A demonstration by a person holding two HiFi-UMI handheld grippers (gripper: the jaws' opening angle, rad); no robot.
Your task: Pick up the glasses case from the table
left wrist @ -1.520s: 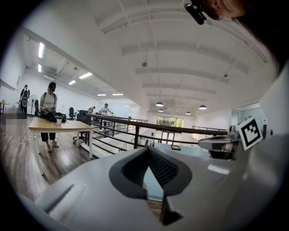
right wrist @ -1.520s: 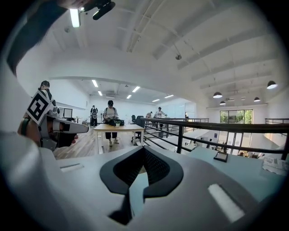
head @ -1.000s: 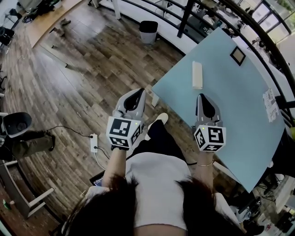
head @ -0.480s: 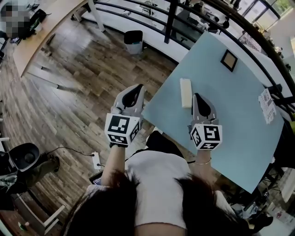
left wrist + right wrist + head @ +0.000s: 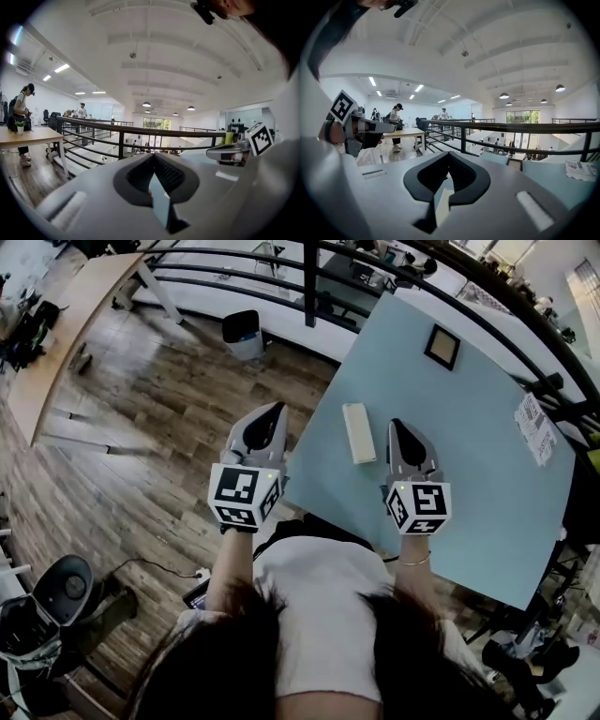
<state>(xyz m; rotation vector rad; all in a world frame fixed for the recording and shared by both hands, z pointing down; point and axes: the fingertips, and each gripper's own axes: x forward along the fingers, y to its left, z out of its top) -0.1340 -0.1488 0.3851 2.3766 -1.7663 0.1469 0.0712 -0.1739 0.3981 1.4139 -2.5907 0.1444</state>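
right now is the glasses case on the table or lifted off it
On the table: the glasses case lies flat on the blue table, beside the right gripper, which is shut and empty.

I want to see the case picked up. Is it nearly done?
Not yet. The glasses case lies untouched on the table. The right gripper hangs beside it, shut and empty; the left gripper, shut too, is over the floor. Opening, gripping and lifting remain.
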